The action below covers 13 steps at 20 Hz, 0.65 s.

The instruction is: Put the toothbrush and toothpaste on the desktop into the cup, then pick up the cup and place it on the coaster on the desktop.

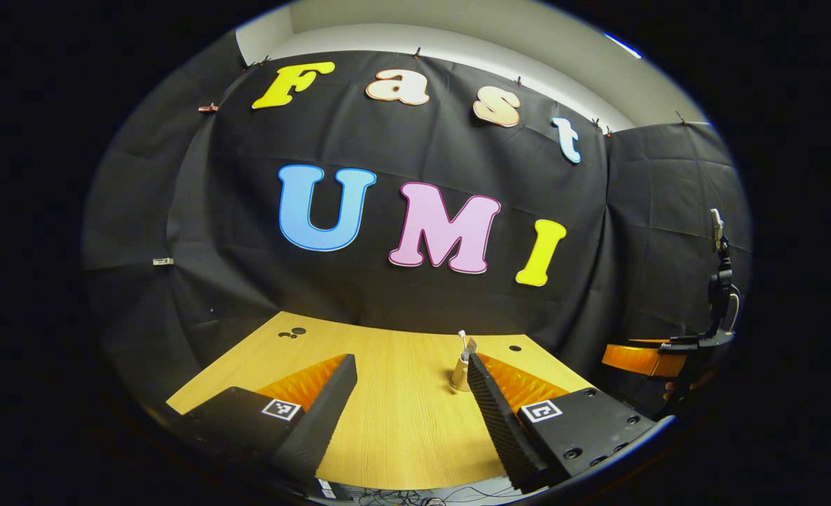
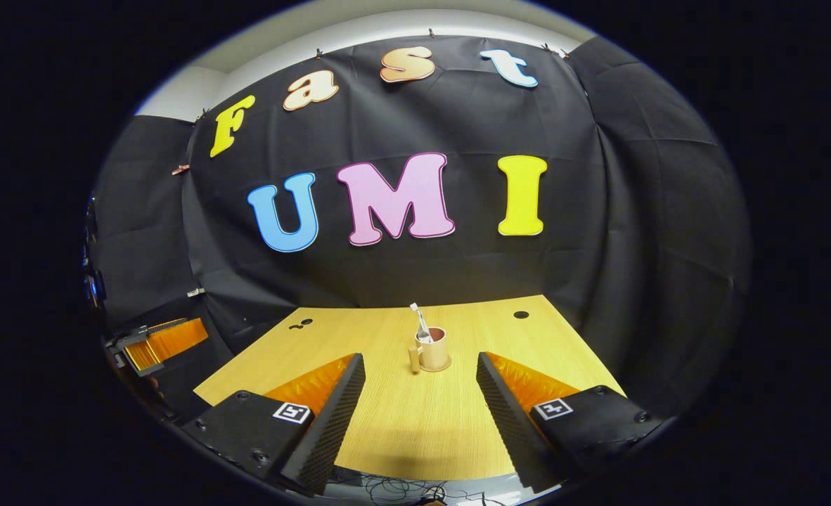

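Wooden, pale tabletop [image 2: 401,422] stretches ahead of both tongs. In the right gripper view the cup [image 2: 434,349] stands upright near the middle of the board, with the toothbrush [image 2: 419,320] sticking up out of it and leaning slightly left; whether the toothpaste is inside I cannot tell, nor whether a coaster lies beneath. The right tongs [image 2: 421,365] are spread wide, holding nothing, well short of the cup. In the left gripper view the left tongs [image 1: 413,365] are likewise spread and empty, the cup [image 1: 460,374] just beside their right finger.
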{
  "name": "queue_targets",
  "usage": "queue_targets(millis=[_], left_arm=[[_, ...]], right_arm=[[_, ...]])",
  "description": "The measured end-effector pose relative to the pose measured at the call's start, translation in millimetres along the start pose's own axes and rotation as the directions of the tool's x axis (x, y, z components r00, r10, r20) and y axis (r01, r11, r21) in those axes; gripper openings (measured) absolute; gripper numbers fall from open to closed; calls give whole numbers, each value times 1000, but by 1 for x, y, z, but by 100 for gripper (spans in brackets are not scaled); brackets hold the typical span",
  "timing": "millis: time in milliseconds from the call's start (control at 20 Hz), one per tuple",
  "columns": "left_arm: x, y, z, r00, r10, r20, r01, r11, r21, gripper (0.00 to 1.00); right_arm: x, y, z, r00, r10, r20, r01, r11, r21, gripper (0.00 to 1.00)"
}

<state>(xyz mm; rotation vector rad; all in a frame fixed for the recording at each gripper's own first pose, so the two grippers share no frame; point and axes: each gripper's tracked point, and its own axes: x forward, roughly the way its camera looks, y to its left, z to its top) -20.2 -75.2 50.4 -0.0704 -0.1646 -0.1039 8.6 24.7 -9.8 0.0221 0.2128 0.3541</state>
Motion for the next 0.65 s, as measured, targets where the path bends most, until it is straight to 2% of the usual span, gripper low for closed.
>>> queue_targets(millis=[650], left_arm=[[-5, 3, -13, 1000, 6, -26, -6, 1000, -12, 98]], right_arm=[[-5, -3, -10, 1000, -8, -16, 8, 1000, 6, 98]])
